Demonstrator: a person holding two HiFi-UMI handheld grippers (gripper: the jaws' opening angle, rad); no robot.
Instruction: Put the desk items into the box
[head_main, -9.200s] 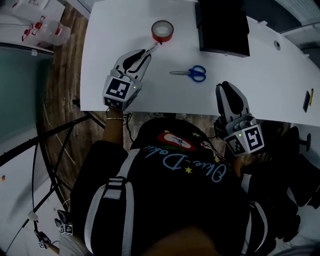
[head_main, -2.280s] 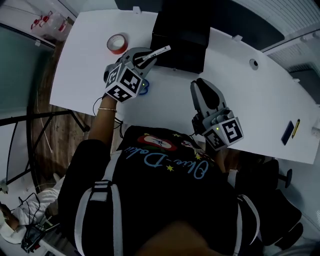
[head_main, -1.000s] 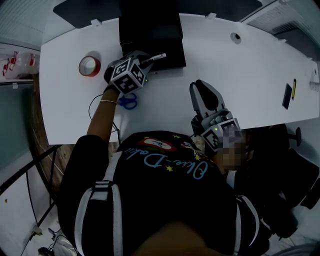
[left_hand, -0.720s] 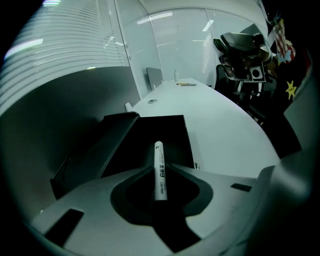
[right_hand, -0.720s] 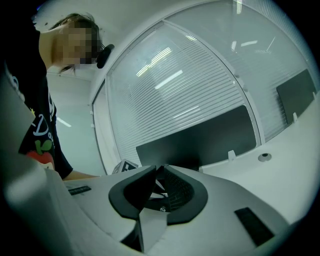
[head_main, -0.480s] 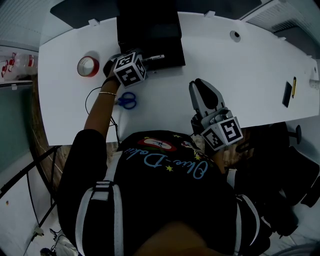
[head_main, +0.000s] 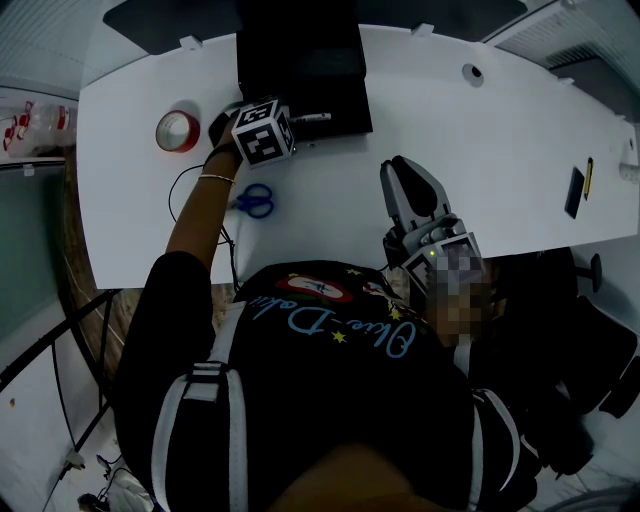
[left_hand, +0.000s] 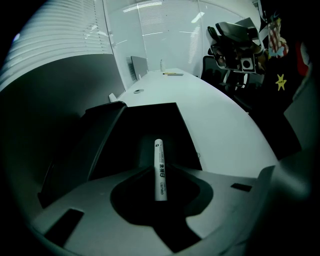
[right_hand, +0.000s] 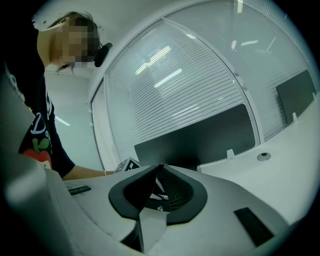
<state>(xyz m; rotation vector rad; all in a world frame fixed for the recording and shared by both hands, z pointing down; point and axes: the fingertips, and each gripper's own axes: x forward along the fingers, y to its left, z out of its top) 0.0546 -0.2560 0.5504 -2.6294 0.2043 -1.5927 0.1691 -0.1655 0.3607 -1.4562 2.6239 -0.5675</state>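
**Marker poised over the box, tip aimed inside**

The white worktop (head_main: 500, 160) carries the black box (head_main: 300, 70) at its far edge, open at the top. The box lies straight ahead of and below the left gripper (head_main: 288, 123), which hangs over the box's near side and tilts steeply down towards it. The right gripper (head_main: 403, 172) is well apart, out over the bare worktop, with its jaws together on nothing. The left hand is therefore the one placed for the drop.

The left gripper's jaws are closed partway on a white marker (left_hand: 159, 167), clamped near its rear end. The marker's long axis runs along the gripper's own line, so its free end sticks out forward. In the left gripper view that end points into the dark inside of the box. In the head view it lies across the box's near part, tip towards the picture's right.

As I judge it, letting go here should drop the marker in lengthways, because the tip is already past the rim.

A red tape roll (head_main: 177, 131) and blue scissors (head_main: 255, 200) lie on the worktop to the left of the box, both nearer the left hand.
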